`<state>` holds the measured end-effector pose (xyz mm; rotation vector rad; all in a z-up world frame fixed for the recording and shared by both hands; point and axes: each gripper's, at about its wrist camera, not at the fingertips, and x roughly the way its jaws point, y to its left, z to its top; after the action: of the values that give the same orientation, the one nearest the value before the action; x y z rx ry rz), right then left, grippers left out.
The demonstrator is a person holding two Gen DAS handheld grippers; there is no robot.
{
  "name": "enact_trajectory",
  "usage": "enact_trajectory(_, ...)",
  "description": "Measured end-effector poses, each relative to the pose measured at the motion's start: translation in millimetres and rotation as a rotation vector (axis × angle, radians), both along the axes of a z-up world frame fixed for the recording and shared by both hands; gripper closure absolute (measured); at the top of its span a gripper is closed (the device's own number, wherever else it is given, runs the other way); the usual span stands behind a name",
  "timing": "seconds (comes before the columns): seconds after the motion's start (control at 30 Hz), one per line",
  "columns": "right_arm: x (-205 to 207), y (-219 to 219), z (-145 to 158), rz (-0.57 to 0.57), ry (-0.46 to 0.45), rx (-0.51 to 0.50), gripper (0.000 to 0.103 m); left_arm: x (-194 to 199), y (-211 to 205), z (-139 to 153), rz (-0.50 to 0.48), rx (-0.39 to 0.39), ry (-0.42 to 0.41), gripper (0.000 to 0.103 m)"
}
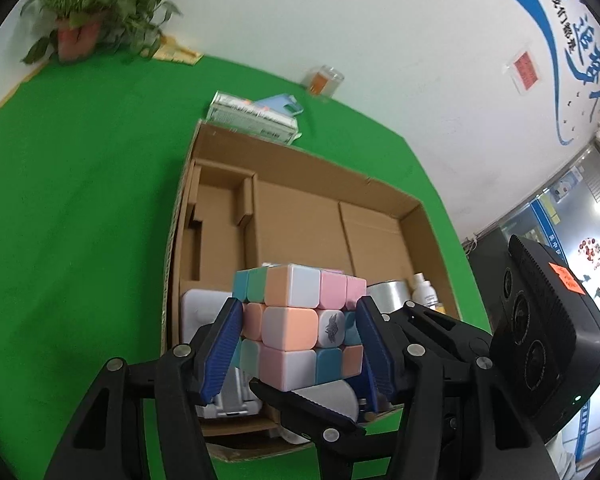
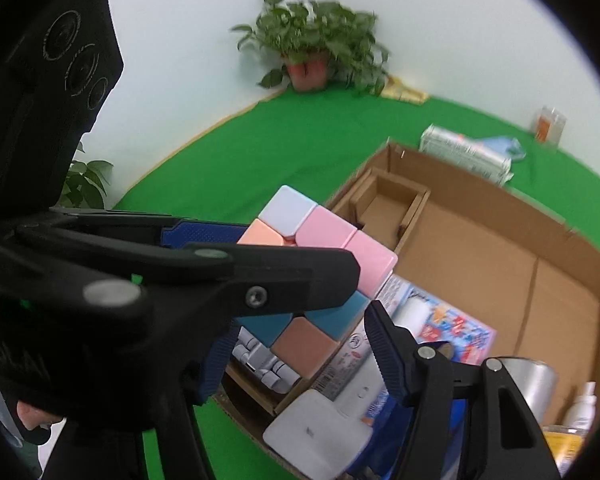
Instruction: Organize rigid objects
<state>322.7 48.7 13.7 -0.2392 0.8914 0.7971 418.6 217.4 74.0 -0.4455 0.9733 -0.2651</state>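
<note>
Jaws of the left gripper (image 1: 298, 346) and the right gripper (image 2: 296, 344) both clamp the pastel cube (image 1: 300, 320), so lower it level into the cardboard box (image 1: 300, 168), releasing together.

Matt pastel plastic cube (image 1: 300, 322), cardboard box (image 1: 292, 160)
</note>
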Motion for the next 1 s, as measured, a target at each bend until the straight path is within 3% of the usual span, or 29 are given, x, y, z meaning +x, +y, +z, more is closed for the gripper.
enact_trajectory(0.13,4,0,-21,0.009,0.042,-0.017,0.04,5,5,-28,0.0,-0.016,0.042,0.048)
enact_trajectory(0.27,7,-6,-32,-0.002,0.081,-0.014,0.039,3,1,-32,0.004,-0.009,0.019,0.045)
enact_trajectory(0.43,-21,-35,-26,-0.055,0.011,-0.006,0.026,-40,-16,1,0.028,0.12,-0.16,0.021)
enact_trajectory(0.53,-52,-68,-23,-0.155,-0.074,-0.007,0.022,-88,-35,18,0.087,0.286,-0.328,0.001)
enact_trajectory(0.67,-94,-113,-33,-0.286,-0.114,-0.017,0.022,-131,-61,20,0.127,0.378,-0.44,0.0)
enact_trajectory(0.87,-141,-148,-30,-0.405,-0.18,0.028,0.02,-179,-100,2,0.217,0.46,-0.476,0.0)
enact_trajectory(1.0,-168,-154,-18,-0.435,-0.302,0.008,0.02,-199,-119,-9,0.223,0.451,-0.452,0.001)
